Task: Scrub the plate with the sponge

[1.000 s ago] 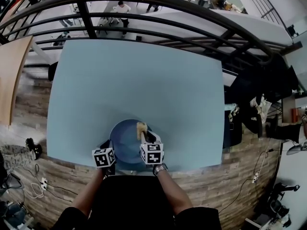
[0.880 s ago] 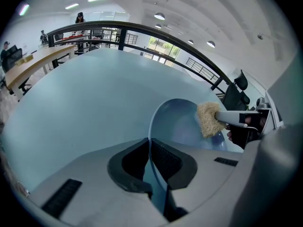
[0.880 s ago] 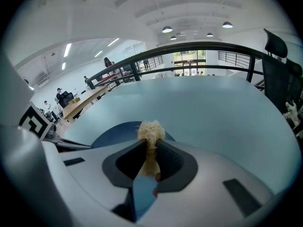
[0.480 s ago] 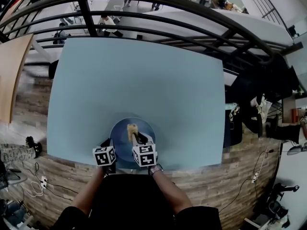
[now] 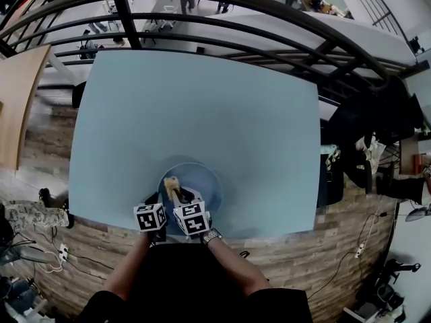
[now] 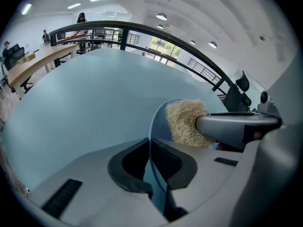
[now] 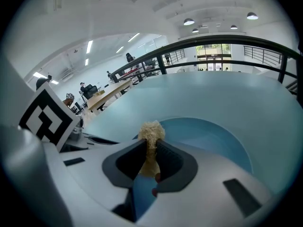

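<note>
A blue plate (image 5: 201,188) lies on the pale blue table (image 5: 195,113) near its front edge. My left gripper (image 5: 159,207) is shut on the plate's near left rim (image 6: 150,141), which runs edge-on between the jaws. My right gripper (image 5: 176,192) is shut on a tan fibrous sponge (image 5: 171,182) and holds it over the plate's left part. In the left gripper view the sponge (image 6: 185,123) rests against the plate's inner face. The right gripper view shows the sponge (image 7: 151,135) pinched between the jaws, with the plate (image 7: 208,138) beyond it.
A dark metal railing (image 5: 222,19) runs along the table's far side. The table's front edge (image 5: 121,224) lies just below the grippers. Cables (image 5: 50,261) trail over the wooden floor at the left. Dark chairs and bags (image 5: 370,147) stand at the right.
My right gripper has drawn the sponge leftwards and towards me across the plate, from its upper middle to its left part. The left gripper has kept its hold on the rim.
</note>
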`<state>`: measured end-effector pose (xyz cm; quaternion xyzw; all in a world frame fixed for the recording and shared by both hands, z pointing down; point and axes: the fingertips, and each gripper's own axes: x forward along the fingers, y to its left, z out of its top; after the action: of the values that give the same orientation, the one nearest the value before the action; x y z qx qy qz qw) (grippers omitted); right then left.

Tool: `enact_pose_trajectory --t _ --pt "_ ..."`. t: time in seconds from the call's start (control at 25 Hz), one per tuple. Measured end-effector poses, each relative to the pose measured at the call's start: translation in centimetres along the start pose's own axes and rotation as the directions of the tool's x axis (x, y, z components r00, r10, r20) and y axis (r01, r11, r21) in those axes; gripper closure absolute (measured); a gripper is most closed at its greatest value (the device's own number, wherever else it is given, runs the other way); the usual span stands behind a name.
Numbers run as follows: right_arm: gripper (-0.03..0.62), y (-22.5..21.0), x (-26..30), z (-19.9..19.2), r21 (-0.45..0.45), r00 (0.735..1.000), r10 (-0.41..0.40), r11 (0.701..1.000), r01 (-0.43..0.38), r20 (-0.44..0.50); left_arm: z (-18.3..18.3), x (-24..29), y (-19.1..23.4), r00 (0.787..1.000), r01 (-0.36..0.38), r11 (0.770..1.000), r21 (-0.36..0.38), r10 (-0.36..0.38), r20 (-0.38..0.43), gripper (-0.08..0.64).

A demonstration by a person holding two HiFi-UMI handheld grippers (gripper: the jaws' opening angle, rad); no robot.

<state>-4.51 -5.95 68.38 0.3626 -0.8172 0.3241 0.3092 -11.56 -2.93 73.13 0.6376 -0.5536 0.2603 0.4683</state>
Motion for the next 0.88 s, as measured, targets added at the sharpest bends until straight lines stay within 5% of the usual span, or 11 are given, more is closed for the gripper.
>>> enact_pose_trajectory --t 0.88 --pt "0.526 -1.0 1.0 -0.6 0.108 0.999 -0.001 0.994 0.006 -0.048 0.0 -0.2 0.3 1.000 0.006 1.000 -0.011 -0.006 -0.011 0.552"
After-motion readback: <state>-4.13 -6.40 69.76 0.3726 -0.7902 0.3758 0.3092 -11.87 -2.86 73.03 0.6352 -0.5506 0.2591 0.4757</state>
